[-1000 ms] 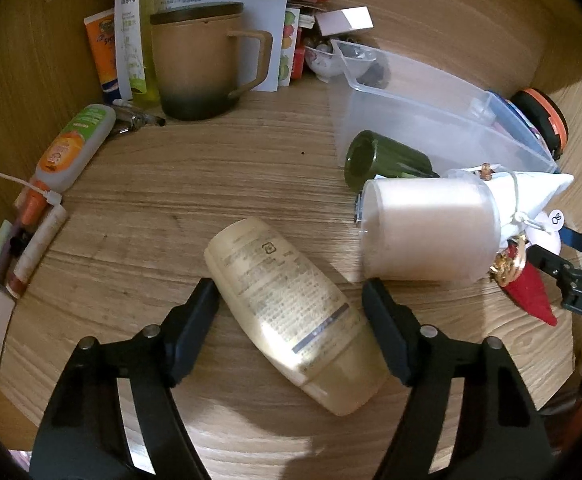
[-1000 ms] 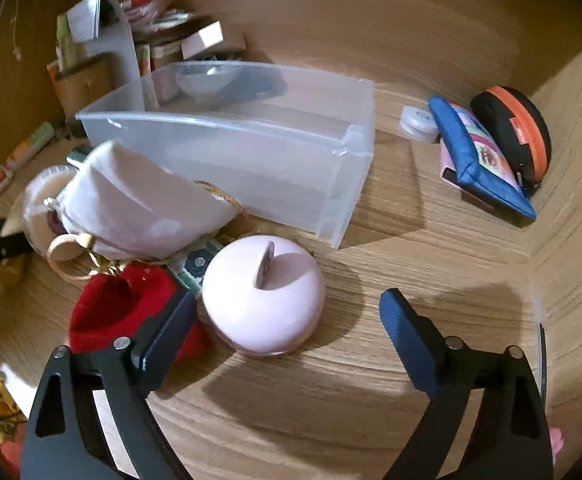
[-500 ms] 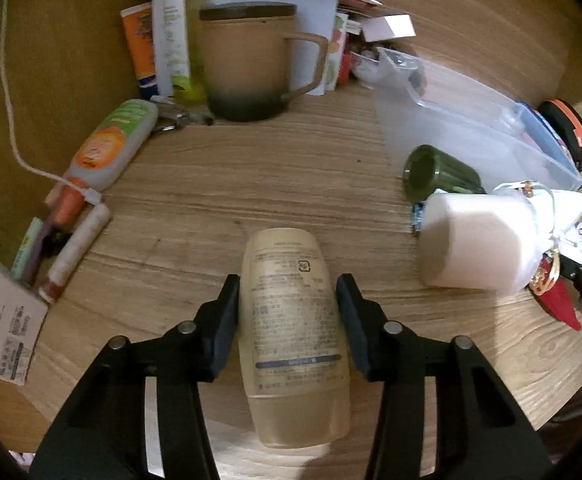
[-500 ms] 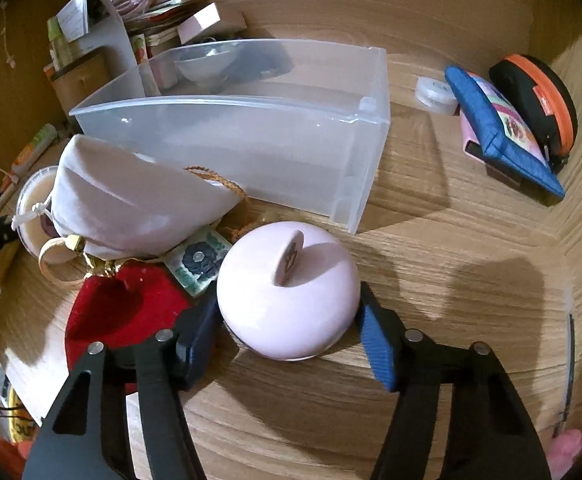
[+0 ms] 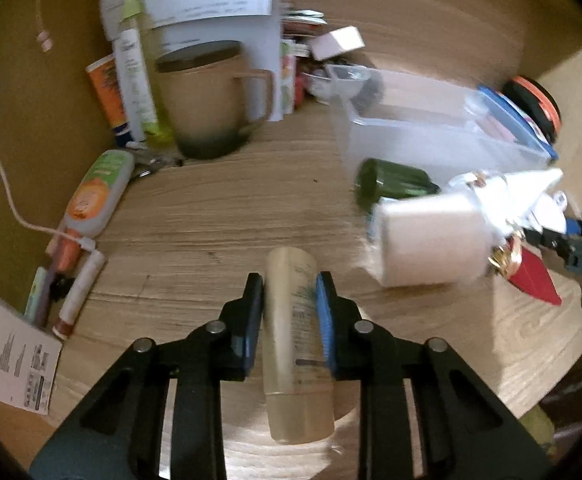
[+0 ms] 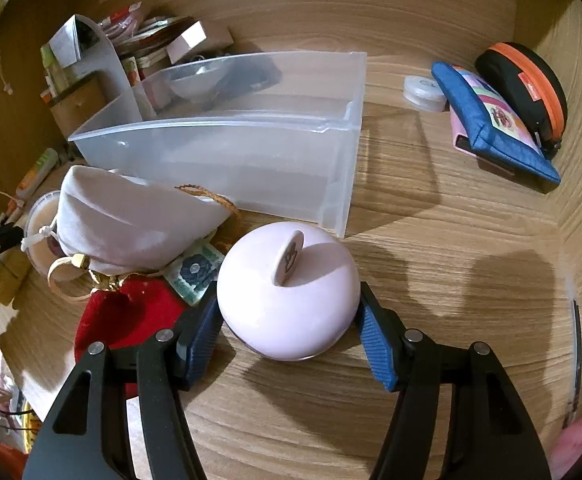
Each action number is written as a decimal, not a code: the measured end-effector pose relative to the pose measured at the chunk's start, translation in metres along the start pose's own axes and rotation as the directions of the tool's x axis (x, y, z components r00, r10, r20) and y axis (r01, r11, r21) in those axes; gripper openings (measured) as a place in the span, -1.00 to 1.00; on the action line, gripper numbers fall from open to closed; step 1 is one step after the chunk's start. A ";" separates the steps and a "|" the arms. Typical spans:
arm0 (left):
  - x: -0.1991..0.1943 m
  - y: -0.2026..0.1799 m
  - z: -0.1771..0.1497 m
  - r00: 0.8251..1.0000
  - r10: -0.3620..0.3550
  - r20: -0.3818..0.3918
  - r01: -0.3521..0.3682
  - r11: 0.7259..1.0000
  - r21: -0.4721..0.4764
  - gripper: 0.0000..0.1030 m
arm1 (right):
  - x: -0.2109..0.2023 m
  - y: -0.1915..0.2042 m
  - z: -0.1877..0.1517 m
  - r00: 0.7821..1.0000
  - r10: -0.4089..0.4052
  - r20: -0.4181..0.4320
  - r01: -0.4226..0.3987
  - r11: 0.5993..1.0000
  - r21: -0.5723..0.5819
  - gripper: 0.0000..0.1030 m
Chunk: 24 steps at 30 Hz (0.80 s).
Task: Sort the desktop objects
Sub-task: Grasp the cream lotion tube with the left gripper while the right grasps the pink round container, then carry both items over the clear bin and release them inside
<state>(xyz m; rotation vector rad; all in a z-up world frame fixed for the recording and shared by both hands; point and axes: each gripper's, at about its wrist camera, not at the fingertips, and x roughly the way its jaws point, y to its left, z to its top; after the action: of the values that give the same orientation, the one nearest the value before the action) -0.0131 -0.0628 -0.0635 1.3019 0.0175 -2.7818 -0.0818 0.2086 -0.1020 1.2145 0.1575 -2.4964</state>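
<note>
Since half a second ago, both of my grippers have squeezed in tighter. On the big wooden desk [image 6: 431, 208], the clear plastic bin [image 6: 251, 160] sits where it was, open at the top.

My right gripper [image 6: 289, 332] now has its blue pads [image 6: 377, 346] pressed on both sides of the round pink case [image 6: 287, 300]. Before, the pads were only just beside it. The case rests on the desk just in front of the bin's near corner. A white cloth bag [image 6: 131, 220] and a red pouch [image 6: 131, 316] lie to its left.

My left gripper [image 5: 290, 316] is clamped on the cream tube [image 5: 293, 340]. The tube looks thinner between the pads than before, and it has turned onto its side. Its cap end points back at me. I cannot tell if it is off the desk. The tan mug [image 5: 207, 100] stands far behind.
</note>
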 end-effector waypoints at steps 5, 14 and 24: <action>0.002 -0.019 -0.002 0.999 -0.031 -0.030 0.033 0.997 0.073 -0.48 | -0.001 0.004 0.000 1.000 0.001 0.011 -0.001 1.000 -0.031 0.16; 0.021 -0.021 -0.005 0.994 -0.071 -0.084 0.076 0.996 0.051 -0.51 | -0.008 0.000 -0.003 0.999 0.038 0.036 -0.038 0.999 -0.009 0.16; 0.011 0.011 0.006 0.996 -0.087 -0.006 0.086 0.993 -0.076 -0.51 | -0.032 -0.021 0.006 0.994 0.066 0.091 -0.071 0.996 0.059 0.16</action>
<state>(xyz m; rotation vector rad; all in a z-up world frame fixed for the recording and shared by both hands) -0.0242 -0.0744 -0.0677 1.3267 0.1825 -2.8156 -0.0758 0.2350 -0.0750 1.1098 0.0155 -2.5067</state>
